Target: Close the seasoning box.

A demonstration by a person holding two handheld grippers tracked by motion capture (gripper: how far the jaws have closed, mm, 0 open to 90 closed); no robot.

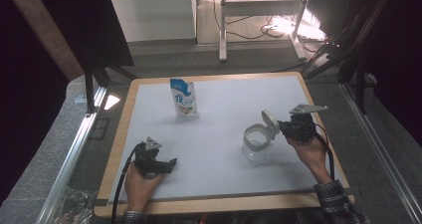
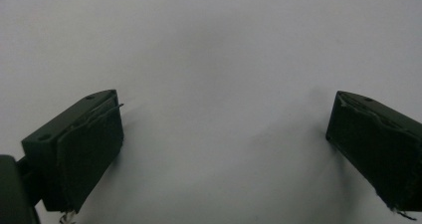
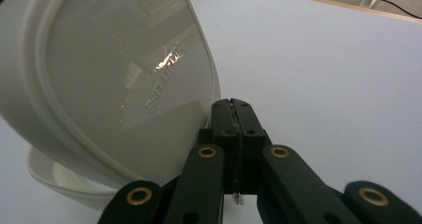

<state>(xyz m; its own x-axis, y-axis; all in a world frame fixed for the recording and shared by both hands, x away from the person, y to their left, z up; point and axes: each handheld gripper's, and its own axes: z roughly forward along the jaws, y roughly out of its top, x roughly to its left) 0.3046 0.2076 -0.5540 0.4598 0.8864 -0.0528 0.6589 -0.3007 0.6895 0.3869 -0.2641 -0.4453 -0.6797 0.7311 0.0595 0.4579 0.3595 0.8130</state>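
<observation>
The white worktop [image 1: 219,149] carries three things. Toward its far side stands a blue-and-white pouch [image 1: 183,97], upright and well apart from the rest. At the right sits a clear jar [image 1: 255,143] with a white hinged lid [image 1: 270,121] flipped up and open. The right tool [image 1: 281,128] is at that lid; in the right gripper view its jaws are pressed together with nothing between them, their tips resting just beside the lid's edge [image 3: 211,92]. The left tool [image 1: 169,165] lies low on the worktop near the front left, its jaws spread wide over bare surface [image 2: 219,84].

The step in hand looks to be working the lid, most likely nudging it on its hinge. Next, the right tool probably needs to push the lid over while the left comes across to steady the jar, since a light container may slide.
</observation>
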